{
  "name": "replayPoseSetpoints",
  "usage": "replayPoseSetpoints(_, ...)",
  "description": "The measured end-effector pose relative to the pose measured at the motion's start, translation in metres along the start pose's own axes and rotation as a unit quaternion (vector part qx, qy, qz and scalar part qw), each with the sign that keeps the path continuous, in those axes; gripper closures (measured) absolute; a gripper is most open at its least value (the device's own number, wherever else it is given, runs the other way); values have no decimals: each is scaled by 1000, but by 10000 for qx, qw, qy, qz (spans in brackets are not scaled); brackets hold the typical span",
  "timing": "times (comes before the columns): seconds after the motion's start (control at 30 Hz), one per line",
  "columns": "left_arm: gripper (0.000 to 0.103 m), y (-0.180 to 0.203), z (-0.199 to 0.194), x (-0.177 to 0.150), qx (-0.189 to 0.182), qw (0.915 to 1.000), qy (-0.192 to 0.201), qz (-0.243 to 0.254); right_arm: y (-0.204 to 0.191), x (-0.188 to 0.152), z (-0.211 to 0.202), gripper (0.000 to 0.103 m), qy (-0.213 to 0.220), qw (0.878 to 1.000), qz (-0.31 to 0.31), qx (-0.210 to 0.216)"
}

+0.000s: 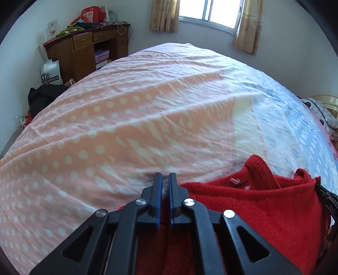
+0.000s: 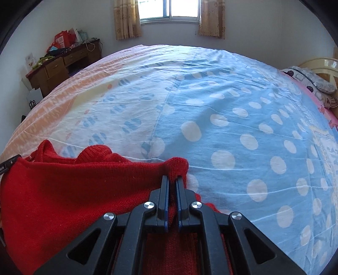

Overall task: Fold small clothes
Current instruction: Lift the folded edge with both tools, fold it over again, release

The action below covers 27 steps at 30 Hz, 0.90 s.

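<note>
the red sweater hangs stretched between the two tongs, low over the near edge of the bed. the right tongs are closed tight on one top corner of it, and a small bump of red knit sticks out past the tips. the left tongs are closed too, with red knit under and between the fingers, so they seem to hold the other top corner, but the pinch itself is hard to see. the neck hole sits between the two grips, so the sweater's top edge runs from side to side, from one hand to the other. the rest of it drops down toward the person and out of view. both hands are about the same way from it, one at each end.

the next move, i think, is to lay it flat on the bed, going forward and down, keeping the top edge straight.

the bed sheet has big dots. it is pink on the left part, white in the middle and blue on the right part. it has soft wrinkles. the sweater is over the middle part, at the near edge.

past the far edge is a window with curtains. a brown desk with stuff on top stands in the far left corner. a pillow lies at the right end of the bed.
</note>
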<state>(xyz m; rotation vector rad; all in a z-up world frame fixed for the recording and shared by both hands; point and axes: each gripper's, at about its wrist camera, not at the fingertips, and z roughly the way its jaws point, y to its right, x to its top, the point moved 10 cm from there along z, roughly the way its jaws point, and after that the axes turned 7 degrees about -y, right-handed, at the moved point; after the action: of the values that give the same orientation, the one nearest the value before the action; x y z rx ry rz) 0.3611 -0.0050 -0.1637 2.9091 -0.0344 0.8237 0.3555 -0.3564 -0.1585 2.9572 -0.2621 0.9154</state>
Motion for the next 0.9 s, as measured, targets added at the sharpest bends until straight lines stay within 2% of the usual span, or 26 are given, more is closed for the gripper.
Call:
replayPoseSetpoints(0.03, 97, 0, -4, 2, -1, 10000, 1, 9, 5, 3, -20, 98, 312, 9994, 159, -57)
replayPoseSetpoints(0.07, 97, 0, -11, 1, -21, 10000, 40, 36, 9, 5, -52, 98, 898, 9953, 362, -55)
replayPoseSetpoints(0.13, 91, 5, -32, -1, -14, 9996, 243, 174, 3, 2, -110, 97, 1703, 9847, 373, 3)
replayPoseSetpoints(0.17, 84, 9, -43, -4, 116, 9989, 327, 306, -5, -3, -120, 97, 1708, 9850, 221, 24)
replayPoseSetpoints(0.23, 69, 18, -59, -10, 249, 9974, 471, 485, -32, -25, -130, 97, 1419, 9895, -108, 268)
replayPoseSetpoints(0.27, 58, 22, -65, -14, 270, 9968, 518, 540, -42, -36, -130, 97, 1269, 9908, -183, 425)
replayPoseSetpoints(0.3, 52, 28, -72, -20, 265, 9963, 565, 597, -52, -47, -128, 97, 1117, 9919, -237, 559)
replayPoseSetpoints(0.37, 48, 40, -85, -38, 219, 9953, 588, 733, -68, -72, -123, 97, 811, 9936, -343, 710)
replayPoseSetpoints(0.5, 31, 59, -97, -67, 306, 9924, 591, 1038, -80, -112, -111, 97, 499, 9953, -555, 615)
replayPoseSetpoints(0.6, 30, 67, -99, -81, 441, 9898, 592, 1222, -73, -139, -87, 97, 123, 9974, -412, 571)
replayPoseSetpoints(0.63, 30, 69, -98, -85, 456, 9896, 555, 1244, -70, -141, -90, 96, 359, 9965, -376, 653)
replayPoseSetpoints(0.9, 25, 86, -94, -103, 410, 9921, 390, 1118, -63, -141, -88, 96, 531, 9927, -107, 1074)
